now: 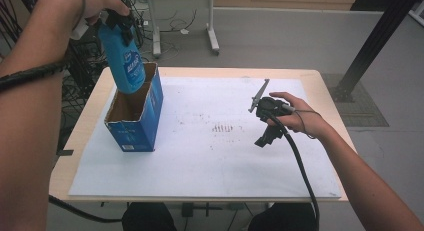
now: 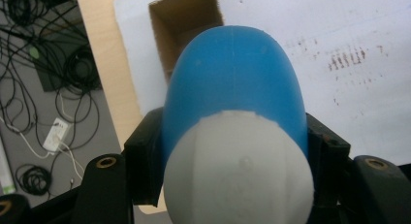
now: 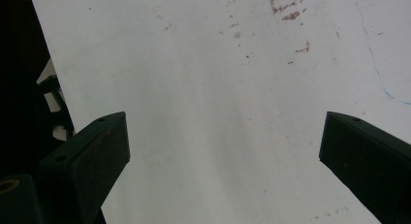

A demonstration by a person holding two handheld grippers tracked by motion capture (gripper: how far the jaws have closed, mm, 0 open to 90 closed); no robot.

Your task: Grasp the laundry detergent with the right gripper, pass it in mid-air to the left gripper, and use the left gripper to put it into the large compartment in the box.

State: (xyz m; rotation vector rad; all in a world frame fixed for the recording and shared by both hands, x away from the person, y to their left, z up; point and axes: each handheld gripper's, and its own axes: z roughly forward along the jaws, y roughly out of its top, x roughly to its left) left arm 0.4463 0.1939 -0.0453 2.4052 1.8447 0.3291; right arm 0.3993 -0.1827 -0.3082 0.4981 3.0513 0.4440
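A blue bottle (image 1: 124, 58) with a white cap hangs top-up over the open blue cardboard box (image 1: 150, 116) at the table's left, its base just inside the box mouth. My left gripper (image 1: 117, 21) is shut on its upper part. In the left gripper view the bottle (image 2: 235, 88) sits between both jaws, white cap end nearest the camera, with the box opening (image 2: 186, 30) beyond it. My right gripper (image 1: 263, 141) rests over the white sheet at the right, held still. In the right gripper view its jaws stand wide apart above the bare sheet (image 3: 218, 112), nothing between them.
A white sheet (image 1: 210, 156) with small brown stains covers most of the wooden table (image 1: 95, 98). A black cable (image 1: 300, 166) trails from the right gripper toward the front edge. Cables lie on the floor at the left, and a desk frame stands beyond the table.
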